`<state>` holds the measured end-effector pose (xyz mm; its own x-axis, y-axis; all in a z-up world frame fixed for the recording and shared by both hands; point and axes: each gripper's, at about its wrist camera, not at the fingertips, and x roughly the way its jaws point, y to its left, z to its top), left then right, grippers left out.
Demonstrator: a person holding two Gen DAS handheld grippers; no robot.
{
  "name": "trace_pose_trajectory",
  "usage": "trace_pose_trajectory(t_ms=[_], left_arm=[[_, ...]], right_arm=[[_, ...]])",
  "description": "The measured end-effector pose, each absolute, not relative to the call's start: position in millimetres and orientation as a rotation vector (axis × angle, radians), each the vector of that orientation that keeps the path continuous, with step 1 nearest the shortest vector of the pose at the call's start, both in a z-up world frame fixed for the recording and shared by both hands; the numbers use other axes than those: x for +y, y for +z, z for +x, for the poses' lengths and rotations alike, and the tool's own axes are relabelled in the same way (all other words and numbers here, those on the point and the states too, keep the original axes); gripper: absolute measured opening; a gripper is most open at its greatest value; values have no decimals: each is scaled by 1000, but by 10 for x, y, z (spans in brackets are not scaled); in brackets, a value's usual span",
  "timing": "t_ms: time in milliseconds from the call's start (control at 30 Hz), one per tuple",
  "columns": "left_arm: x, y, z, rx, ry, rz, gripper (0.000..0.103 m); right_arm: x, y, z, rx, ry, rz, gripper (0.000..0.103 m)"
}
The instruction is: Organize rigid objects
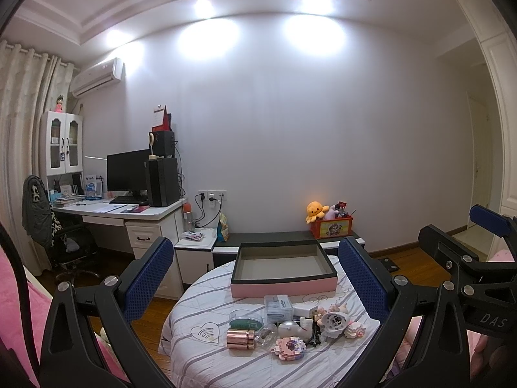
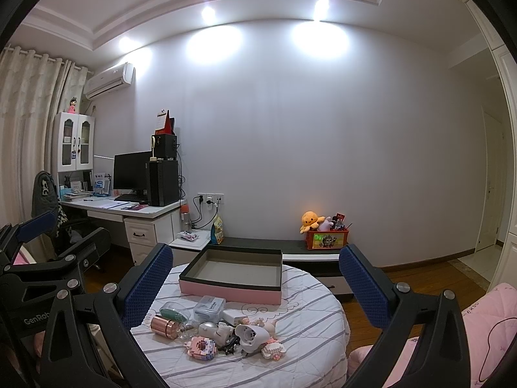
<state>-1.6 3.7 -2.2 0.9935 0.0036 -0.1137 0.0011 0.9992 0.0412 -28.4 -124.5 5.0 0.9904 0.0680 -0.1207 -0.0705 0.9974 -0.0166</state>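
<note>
A pink box with a dark rim [image 1: 283, 286] [image 2: 230, 292] stands open and empty at the far side of a round table with a striped cloth [image 1: 206, 362] [image 2: 310, 317]. In front of it lies a cluster of small objects: a rose-gold cylinder [image 1: 240, 338] [image 2: 164, 326], a clear plastic case [image 1: 278, 305] [image 2: 209, 307], a white sharpener-like toy [image 1: 334, 323] [image 2: 253, 336], and pink block figures [image 1: 289, 348] [image 2: 201, 348]. My left gripper [image 1: 258, 278] is open and empty, held above and short of the cluster. My right gripper [image 2: 255, 286] is open and empty too.
A low dark bench [image 1: 274, 236] behind the table carries an orange toy box [image 1: 331, 228] with a yellow plush. A white desk [image 1: 129, 213] with monitor and office chair [image 1: 71, 245] stands at left. Pink bedding [image 2: 478, 333] lies at right. The other gripper shows at each view's edge.
</note>
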Motion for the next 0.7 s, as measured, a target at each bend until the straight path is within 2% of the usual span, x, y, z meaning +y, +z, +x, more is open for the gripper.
trace_pose_trajectory(t_ms=[700], left_arm=[[44, -16, -24, 114, 0, 41, 103]], right_arm=[[-1254, 38, -295, 116, 62, -25, 103]])
